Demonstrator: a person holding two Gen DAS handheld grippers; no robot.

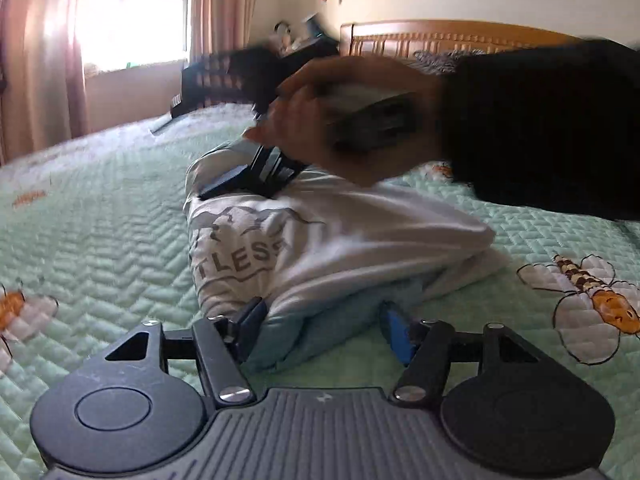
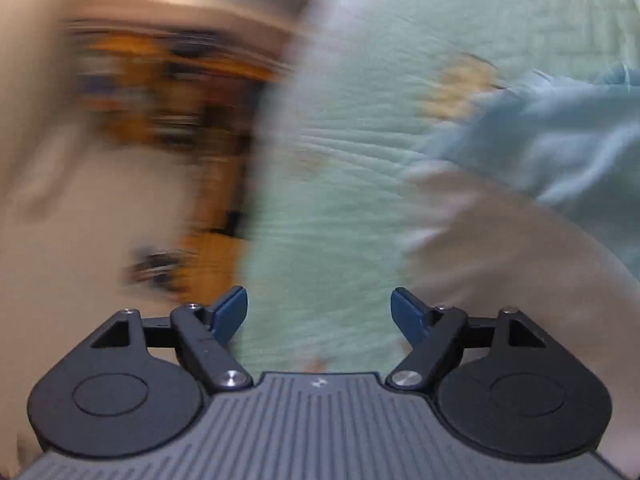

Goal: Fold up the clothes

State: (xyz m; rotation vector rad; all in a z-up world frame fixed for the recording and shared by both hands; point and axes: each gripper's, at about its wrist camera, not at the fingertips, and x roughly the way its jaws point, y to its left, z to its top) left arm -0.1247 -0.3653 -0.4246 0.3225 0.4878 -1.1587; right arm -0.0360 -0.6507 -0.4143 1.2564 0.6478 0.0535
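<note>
A folded white shirt (image 1: 320, 240) with grey lettering lies on the green quilted bedspread (image 1: 100, 240), a light blue layer (image 1: 320, 332) showing at its near edge. My left gripper (image 1: 323, 332) is open, its blue pads (image 1: 252, 326) on either side of that near edge. A hand (image 1: 340, 120) in a black sleeve holds my right gripper (image 1: 256, 178) over the shirt's far end. The right wrist view is badly blurred. There my right gripper (image 2: 320, 316) stands open over the bedspread (image 2: 320, 200) with nothing between its fingers; light blue cloth (image 2: 560, 140) and white cloth (image 2: 480, 240) lie to its right.
A wooden headboard (image 1: 440, 38) stands at the far end of the bed, and a dark object (image 1: 224, 76) lies at the far left. A bright window with pink curtains (image 1: 132, 12) is beyond. Blurred orange-brown furniture (image 2: 192, 92) sits past the bed's edge.
</note>
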